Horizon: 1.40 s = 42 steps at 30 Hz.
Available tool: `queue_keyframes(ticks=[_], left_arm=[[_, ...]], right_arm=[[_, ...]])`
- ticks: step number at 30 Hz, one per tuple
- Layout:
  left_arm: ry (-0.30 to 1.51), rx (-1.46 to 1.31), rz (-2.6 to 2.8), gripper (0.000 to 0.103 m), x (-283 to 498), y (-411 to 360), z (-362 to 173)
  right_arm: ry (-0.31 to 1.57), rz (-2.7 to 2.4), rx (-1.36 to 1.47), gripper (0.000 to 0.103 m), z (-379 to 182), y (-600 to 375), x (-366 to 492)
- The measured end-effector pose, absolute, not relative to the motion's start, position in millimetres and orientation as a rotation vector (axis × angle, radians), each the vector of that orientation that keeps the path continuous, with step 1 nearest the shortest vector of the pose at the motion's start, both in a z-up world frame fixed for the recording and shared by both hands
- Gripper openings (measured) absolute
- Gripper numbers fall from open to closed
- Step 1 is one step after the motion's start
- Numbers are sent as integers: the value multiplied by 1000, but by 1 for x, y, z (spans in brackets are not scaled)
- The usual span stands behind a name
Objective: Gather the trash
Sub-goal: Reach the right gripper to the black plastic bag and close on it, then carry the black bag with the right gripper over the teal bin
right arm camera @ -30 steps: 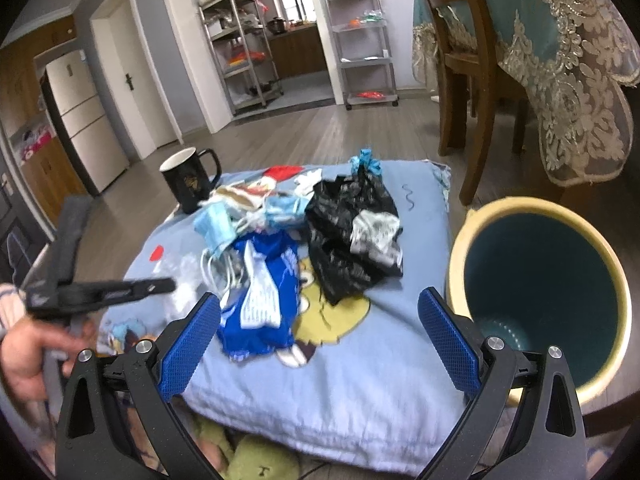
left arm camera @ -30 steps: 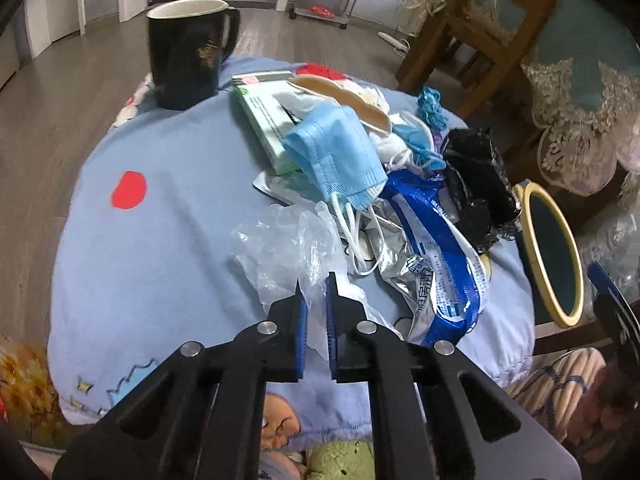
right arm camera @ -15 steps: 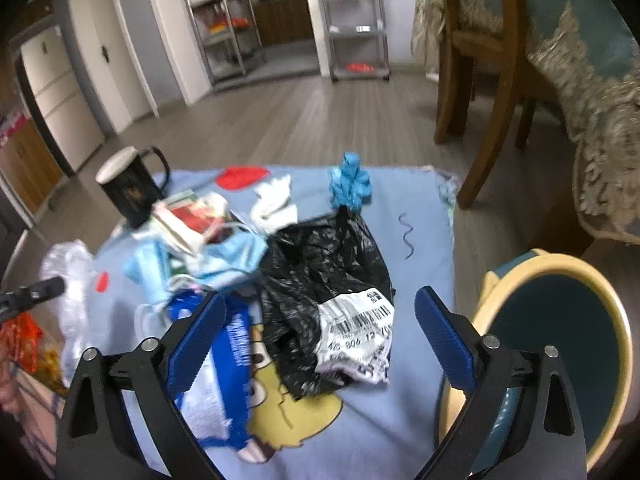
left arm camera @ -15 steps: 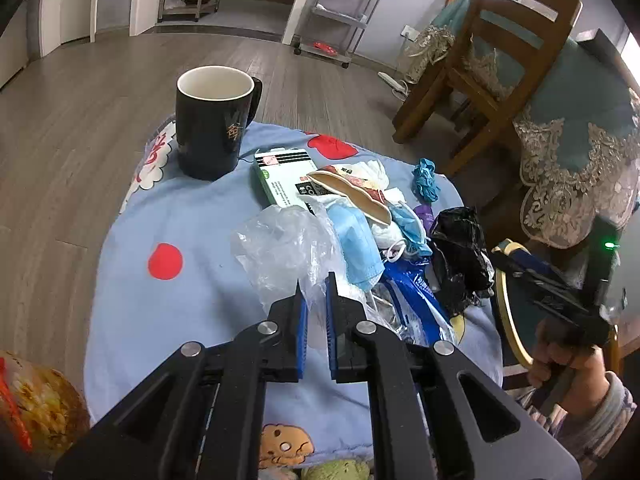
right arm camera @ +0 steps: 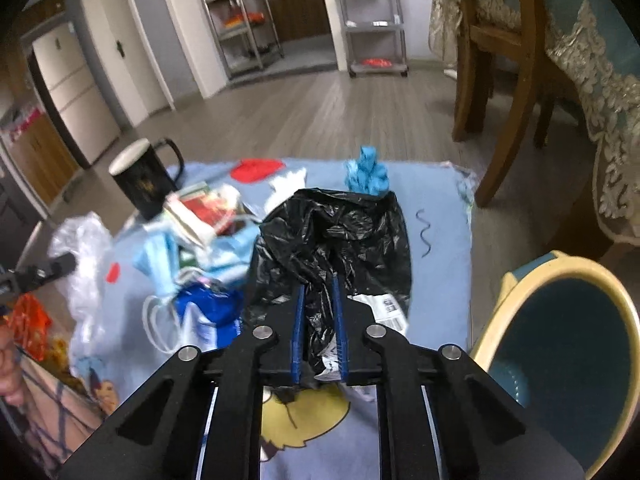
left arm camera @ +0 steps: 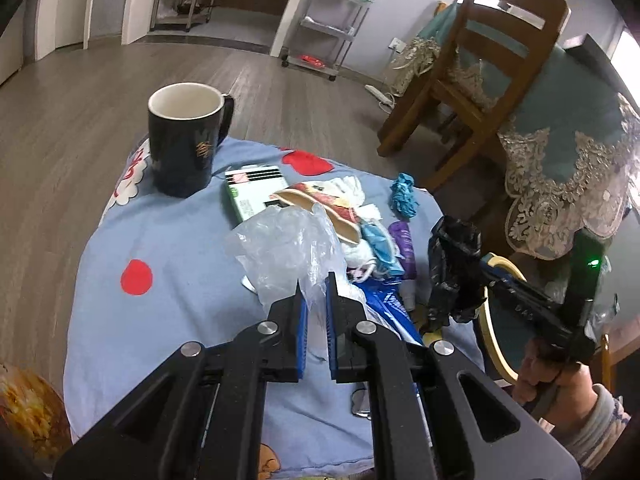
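Jaws of the right gripper (right arm camera: 318, 280) have just closed on the black bag (right arm camera: 332, 236); the left gripper (left arm camera: 316, 280) pinches the clear bag (left arm camera: 288, 240).

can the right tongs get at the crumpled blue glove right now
Probably not yet: the right tongs have just closed on the black plastic bag, and the blue glove lies beyond that bag on the cushion.
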<state>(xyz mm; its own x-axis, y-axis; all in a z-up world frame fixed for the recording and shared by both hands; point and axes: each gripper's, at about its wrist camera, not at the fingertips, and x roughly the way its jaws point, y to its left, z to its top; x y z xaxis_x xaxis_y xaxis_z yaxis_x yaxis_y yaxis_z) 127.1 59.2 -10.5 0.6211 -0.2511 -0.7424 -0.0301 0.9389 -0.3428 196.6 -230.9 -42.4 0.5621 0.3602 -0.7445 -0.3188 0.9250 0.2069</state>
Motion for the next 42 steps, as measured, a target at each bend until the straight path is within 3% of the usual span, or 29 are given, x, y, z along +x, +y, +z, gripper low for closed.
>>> queue_keyframes(ticks=[20,31,42], left_arm=[[870,-140,-344,7,127,-61,9],[782,-70,-523,7,119,-139,55],[805,-55,-696,7,135,-192,34]], right_arm=[[725,295,225,13,13,-338,99],[691,143,248,13,51,-365,78],[690,46,265,13,49,-388,77]])
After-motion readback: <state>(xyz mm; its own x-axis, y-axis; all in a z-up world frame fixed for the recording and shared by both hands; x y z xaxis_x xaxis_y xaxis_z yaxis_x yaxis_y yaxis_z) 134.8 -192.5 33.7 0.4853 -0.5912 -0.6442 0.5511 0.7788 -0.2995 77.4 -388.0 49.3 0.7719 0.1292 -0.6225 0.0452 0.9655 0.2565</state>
